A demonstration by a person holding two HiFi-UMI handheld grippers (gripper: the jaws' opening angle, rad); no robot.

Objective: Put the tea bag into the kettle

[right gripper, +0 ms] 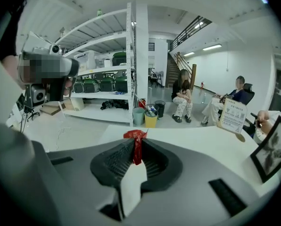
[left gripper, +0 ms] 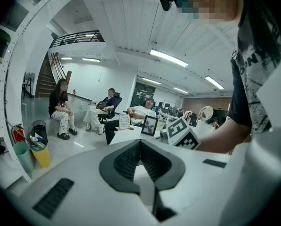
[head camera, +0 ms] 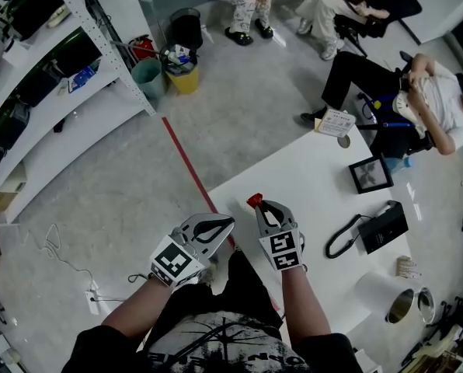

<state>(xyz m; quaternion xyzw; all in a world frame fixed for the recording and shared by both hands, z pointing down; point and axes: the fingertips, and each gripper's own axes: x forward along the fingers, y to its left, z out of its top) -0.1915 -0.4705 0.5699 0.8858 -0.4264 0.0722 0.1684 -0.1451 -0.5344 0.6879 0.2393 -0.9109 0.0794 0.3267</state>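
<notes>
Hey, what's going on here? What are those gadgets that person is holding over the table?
A person stands at a white table with a hand-held gripper in each hand. The right hand-held gripper has its jaws pinched shut on a small red tea bag, held over the table's edge. The left hand-held gripper is beside it, jaws together and empty. A metal vessel, probably the kettle, sits at the table's other end, so the tea bag is not yet in it.
</notes>
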